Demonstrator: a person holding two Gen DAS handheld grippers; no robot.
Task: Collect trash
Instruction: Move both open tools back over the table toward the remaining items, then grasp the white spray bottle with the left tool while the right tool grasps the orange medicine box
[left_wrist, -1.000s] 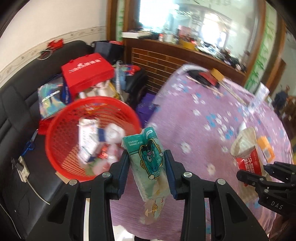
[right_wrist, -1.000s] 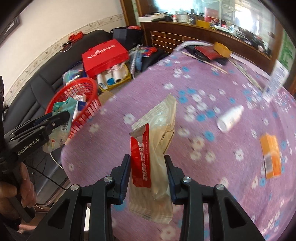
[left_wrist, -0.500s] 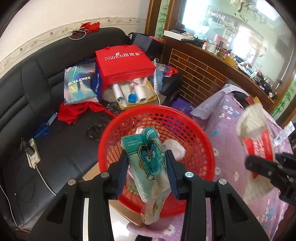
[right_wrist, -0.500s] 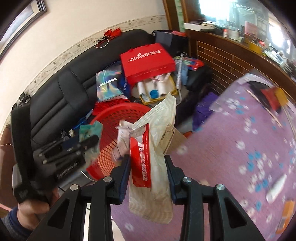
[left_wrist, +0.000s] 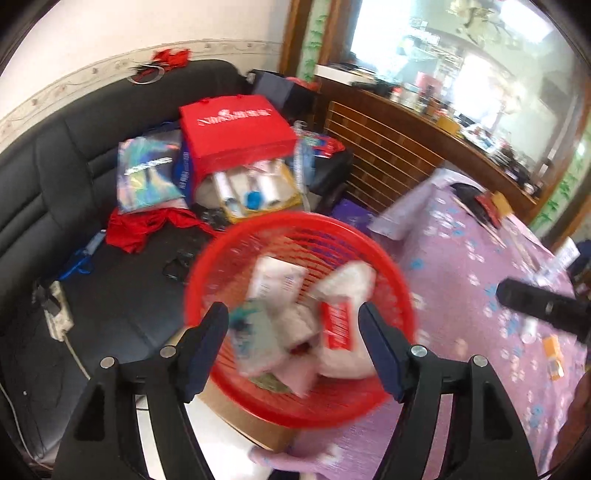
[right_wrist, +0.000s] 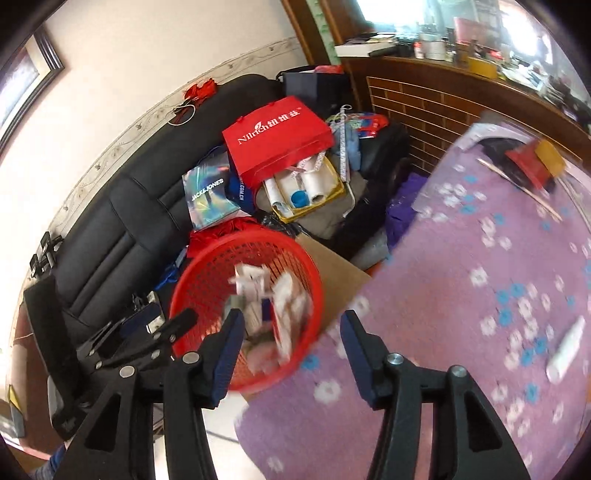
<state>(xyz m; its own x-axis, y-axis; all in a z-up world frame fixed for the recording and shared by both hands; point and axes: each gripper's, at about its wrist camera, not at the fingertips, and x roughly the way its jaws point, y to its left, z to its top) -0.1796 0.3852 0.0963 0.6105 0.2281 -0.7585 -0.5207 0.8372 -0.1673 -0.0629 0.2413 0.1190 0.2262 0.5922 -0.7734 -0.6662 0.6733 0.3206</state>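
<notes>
A red mesh basket stands on a cardboard box beside the table. My left gripper is open and empty right above it. The green tissue pack and the white packet with the red label lie blurred inside the basket with other wrappers. My right gripper is open and empty, over the basket's right rim and the table edge. A white bottle and an orange box lie on the purple flowered tablecloth.
A black sofa behind the basket holds a red Nilrich bag, a Jack & Jones bag, a yellow tray of rolls and red cloth. A wooden counter stands at the back. A power strip lies at left.
Both grippers opened and let go. The green tissue pack and the red-labelled packet dropped into the red basket. The right gripper swung a little toward the table.
</notes>
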